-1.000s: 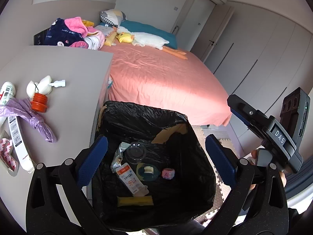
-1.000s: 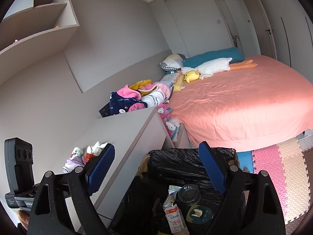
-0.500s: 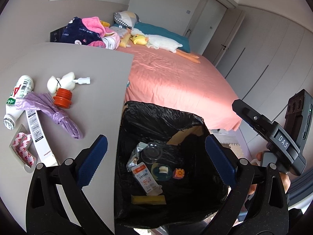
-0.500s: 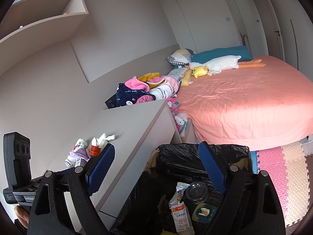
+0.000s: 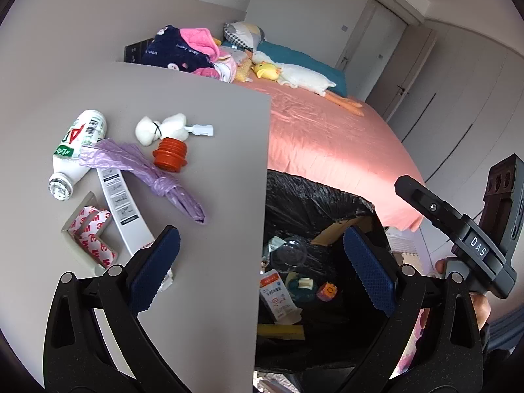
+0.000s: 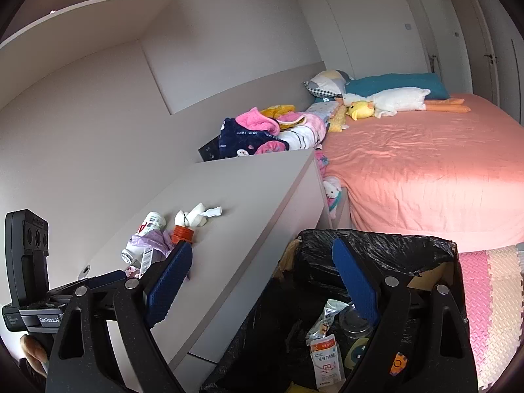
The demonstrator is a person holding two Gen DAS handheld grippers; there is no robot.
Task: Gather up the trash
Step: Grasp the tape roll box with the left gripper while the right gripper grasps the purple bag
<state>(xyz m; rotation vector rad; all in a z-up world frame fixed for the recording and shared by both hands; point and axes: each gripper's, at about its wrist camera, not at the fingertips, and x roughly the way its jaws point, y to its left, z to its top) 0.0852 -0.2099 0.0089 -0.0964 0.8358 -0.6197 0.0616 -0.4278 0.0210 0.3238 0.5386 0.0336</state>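
Purple plastic bag (image 5: 147,170) and a bottle (image 5: 77,149) littered the desk (image 5: 209,124); both grippers' fingers (image 5: 154,271) stood wide, empty, best lowered squarely onto one item.

Soft daylight fills both views, brightest on the salmon-pink bedspread (image 6: 425,163). Focus is sharp. Fisheye bending darkens the corners.

Both wrist views angled down; share bin (image 5: 314,203) and dresser top (image 6: 249,196).
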